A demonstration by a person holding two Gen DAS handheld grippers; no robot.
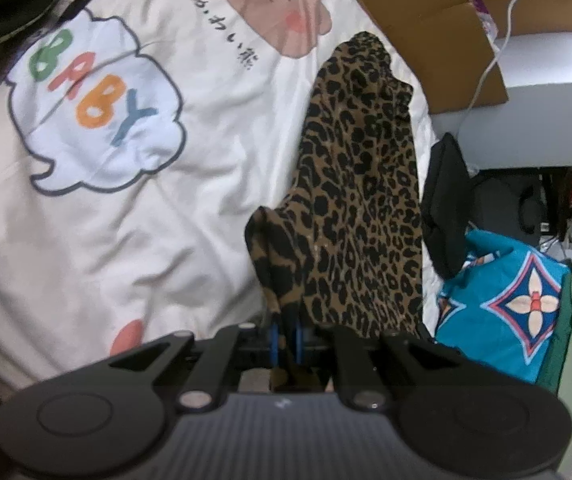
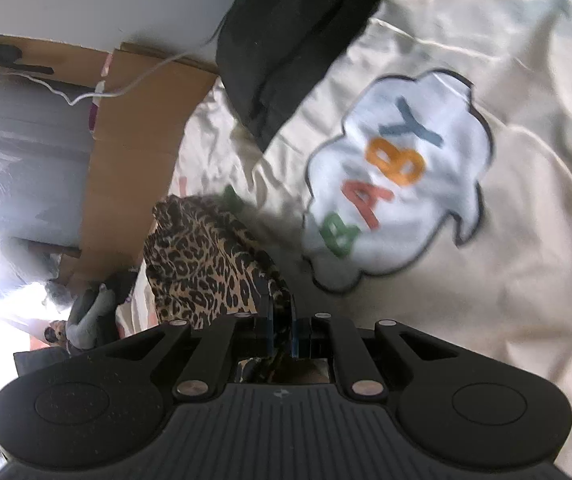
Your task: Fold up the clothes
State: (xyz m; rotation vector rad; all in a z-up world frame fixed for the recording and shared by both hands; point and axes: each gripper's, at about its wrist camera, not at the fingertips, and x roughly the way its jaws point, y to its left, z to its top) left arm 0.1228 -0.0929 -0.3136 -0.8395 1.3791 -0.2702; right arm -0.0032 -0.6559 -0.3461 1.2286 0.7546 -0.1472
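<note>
Basically both tongs clamp the same leopard-print cloth (image 1: 358,200). Left tongs (image 1: 286,336) closed on one bunched edge, cloth stretching away over a cream bedsheet (image 1: 105,240) with a "BABY" cloud print (image 1: 93,100). Right tongs (image 2: 281,328) closed on another edge, fabric bunched just ahead of the blue pads (image 2: 294,338). Black garment (image 2: 294,40) lies on the sheet beyond, apart from the leopard cloth. Cardboard box (image 1: 426,20) and white cable (image 1: 498,48) sit past the bed edge; teal patterned fabric (image 1: 502,300) on the right.
</note>
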